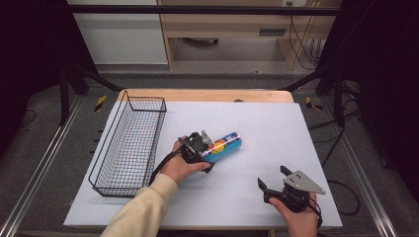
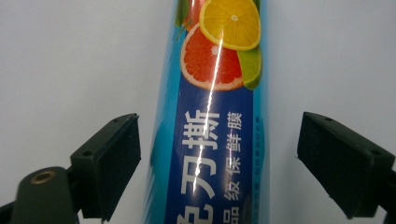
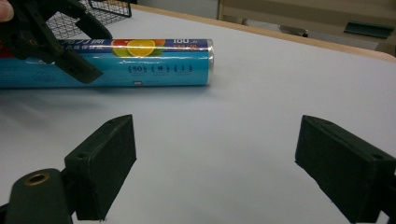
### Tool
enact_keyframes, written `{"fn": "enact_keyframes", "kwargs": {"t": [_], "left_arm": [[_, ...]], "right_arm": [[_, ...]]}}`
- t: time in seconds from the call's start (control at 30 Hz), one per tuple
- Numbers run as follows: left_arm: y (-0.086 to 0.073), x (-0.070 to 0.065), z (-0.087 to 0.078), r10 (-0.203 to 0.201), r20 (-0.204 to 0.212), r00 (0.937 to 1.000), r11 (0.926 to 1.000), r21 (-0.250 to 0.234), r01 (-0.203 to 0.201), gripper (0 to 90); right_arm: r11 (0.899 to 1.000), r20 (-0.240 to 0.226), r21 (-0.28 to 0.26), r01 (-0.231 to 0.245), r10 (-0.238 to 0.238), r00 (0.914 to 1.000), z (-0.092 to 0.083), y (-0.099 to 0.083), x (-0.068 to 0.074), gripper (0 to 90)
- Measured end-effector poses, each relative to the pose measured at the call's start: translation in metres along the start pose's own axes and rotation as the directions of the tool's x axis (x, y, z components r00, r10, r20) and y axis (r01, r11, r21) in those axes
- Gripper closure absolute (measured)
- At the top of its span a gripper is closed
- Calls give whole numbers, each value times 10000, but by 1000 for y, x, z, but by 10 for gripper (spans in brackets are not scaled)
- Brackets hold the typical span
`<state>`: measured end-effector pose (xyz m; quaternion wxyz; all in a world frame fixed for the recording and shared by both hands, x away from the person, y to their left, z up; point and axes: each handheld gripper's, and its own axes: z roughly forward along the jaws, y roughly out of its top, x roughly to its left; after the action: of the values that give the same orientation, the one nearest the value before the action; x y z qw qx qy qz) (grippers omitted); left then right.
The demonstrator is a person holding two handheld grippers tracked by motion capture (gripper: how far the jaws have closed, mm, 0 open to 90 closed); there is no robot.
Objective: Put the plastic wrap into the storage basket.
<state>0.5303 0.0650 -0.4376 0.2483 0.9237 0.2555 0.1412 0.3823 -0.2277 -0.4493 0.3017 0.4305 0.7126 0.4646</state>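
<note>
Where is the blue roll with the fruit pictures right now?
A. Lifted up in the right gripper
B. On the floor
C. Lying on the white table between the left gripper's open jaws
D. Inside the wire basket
C: the blue roll lies on the table, the left gripper open around it with gaps both sides.

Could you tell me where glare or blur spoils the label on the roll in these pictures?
In the left gripper view a bright streak of glare runs down the roll, crossing the fruit picture and the print. In the right gripper view the roll is soft, its small print hard to read. In the high view the roll is too small to read.
</note>
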Motion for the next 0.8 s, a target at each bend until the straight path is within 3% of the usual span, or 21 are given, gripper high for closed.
{"fn": "enact_keyframes", "kwargs": {"t": [0.33, 0.8], "left_arm": [[3, 4, 9, -42, 73, 10000, 9977, 671, 37, 290], [6, 6, 17, 25, 171, 9999, 9915, 1297, -47, 295]], "right_arm": [[10000, -52, 35, -51, 51, 10000, 0, 0, 0, 135], [9999, -185, 116, -19, 21, 9998, 1, -1, 1, 136]]}}
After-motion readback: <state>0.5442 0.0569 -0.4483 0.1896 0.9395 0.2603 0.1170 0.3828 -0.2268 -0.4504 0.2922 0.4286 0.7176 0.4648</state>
